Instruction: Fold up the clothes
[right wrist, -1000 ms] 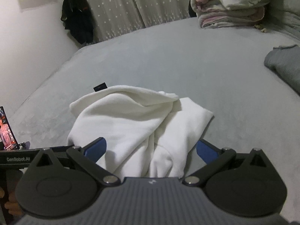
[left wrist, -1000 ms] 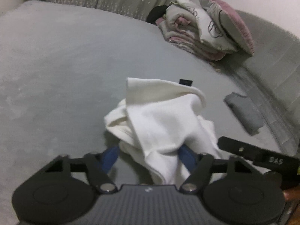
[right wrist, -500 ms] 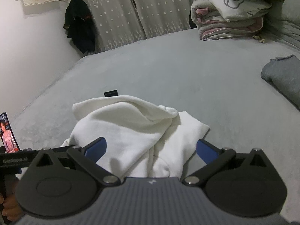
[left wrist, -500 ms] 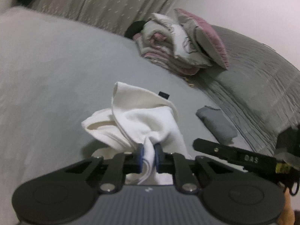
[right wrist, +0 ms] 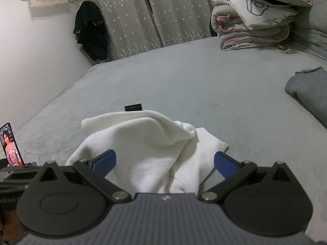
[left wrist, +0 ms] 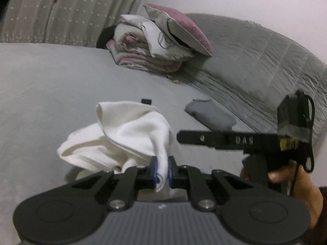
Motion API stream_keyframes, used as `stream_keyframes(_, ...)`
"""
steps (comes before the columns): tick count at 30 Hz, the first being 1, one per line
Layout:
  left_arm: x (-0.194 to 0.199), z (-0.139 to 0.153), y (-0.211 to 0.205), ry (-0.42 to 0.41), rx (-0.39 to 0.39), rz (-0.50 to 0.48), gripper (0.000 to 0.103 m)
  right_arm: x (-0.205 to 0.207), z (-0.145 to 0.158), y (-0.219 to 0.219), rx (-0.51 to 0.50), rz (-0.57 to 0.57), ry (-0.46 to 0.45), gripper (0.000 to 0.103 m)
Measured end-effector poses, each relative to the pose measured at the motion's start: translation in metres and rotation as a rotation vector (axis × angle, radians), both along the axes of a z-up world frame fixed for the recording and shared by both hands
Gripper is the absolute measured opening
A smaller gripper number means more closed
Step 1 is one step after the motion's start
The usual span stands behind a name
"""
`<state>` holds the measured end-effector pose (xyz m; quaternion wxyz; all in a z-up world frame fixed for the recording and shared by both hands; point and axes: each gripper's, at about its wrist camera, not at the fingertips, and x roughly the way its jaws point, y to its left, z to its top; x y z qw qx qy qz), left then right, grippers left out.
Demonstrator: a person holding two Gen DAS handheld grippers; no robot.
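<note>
My left hand-held gripper [left wrist: 162, 170] is pinched tight on a fold of the white sweatshirt [left wrist: 130, 134], crumpled on the bed [left wrist: 40, 77]. My right hand-held gripper [right wrist: 163, 161] gapes wide, empty, right over the sweatshirt's near edge.

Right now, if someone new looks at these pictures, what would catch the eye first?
First, the crumpled white garment in the middle of the grey bed, with the left tongs shut on a fold of it. The right tongs stand open over its near edge. Behind, at the far right, lies a stack of folded bedding.
</note>
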<state>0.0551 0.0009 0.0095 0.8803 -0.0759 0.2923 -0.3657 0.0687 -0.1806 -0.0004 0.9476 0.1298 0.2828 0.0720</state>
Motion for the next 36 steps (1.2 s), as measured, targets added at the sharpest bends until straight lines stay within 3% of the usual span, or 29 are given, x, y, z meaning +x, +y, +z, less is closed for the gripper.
stream_keyframes(5,-0.008,-0.005,-0.011,0.012,0.017,-0.070,0.010,-0.001,-0.002,-0.002,0.008,-0.004,-0.002,0.103)
stream_keyframes(16,-0.021,-0.026,-0.038,0.062,0.135,-0.178,0.009,0.001,-0.004,-0.005,0.060,0.014,0.016,0.103)
stream_keyframes(24,-0.029,-0.033,-0.049,0.031,0.207,-0.189,0.010,0.008,-0.002,-0.006,0.195,0.059,0.009,0.101)
stream_keyframes(26,-0.031,-0.033,-0.052,0.018,0.223,-0.187,0.010,0.016,-0.001,-0.004,0.237,0.073,0.015,0.095)
stream_keyframes(29,-0.034,-0.030,-0.053,-0.003,0.246,-0.184,0.011,0.029,-0.005,0.004,0.255,0.095,0.049,0.075)
stream_keyframes(34,-0.036,-0.020,-0.042,-0.010,0.255,-0.168,0.016,0.032,-0.011,0.004,0.243,0.099,0.096,0.020)
stream_keyframes(36,-0.038,-0.014,-0.034,-0.011,0.252,-0.170,0.025,0.030,-0.011,-0.001,0.255,0.100,0.097,0.019)
